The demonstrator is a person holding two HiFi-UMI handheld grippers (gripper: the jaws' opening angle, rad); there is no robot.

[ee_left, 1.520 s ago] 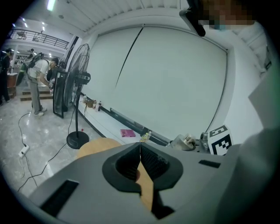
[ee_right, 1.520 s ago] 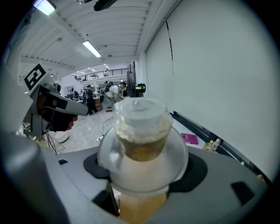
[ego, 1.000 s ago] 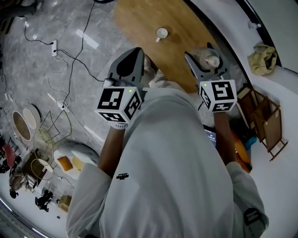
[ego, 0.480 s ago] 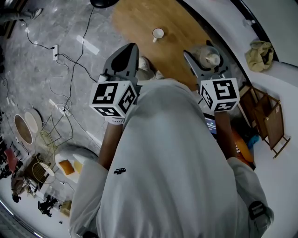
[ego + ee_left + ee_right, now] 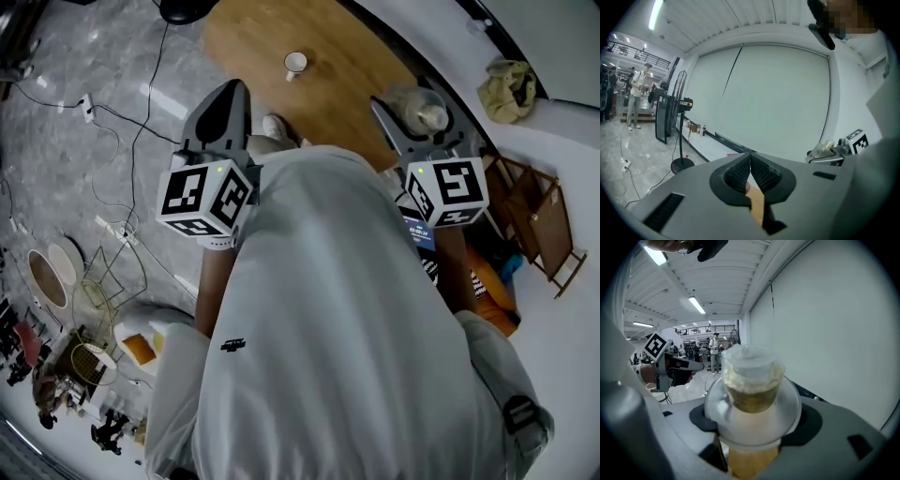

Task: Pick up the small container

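Obs: right gripper (image 5: pixel 754 422) had its fingers clamped on the small container (image 5: pixel 751 376), a clear lidded tub with a yellowish fill and a wide flange at its base. Fingers sat either side of the lower body, under the flange line, and the tub stood upright between them. In the head view the container hung over the near edge of the wooden surface (image 5: pixel 347 75); judged lifted off that surface, though contact underneath could not be checked. A white cup (image 5: pixel 295 63) stood toward the far side of the surface, well apart from the tub.

Left gripper (image 5: pixel 750 158): fingers (image 5: pixel 765 172) pressed together, nothing between them, held off the near edge of the surface.

Notes on doing the lift well (judgement):
- Hold the squeeze constant; thin clear plastic likely flexes, and more pressure could pop the lid
- Keep the tub level, since the fill looks loose or liquid
- Raise straight up from the surface, no sideways swing
- Keep the left gripper out of the path
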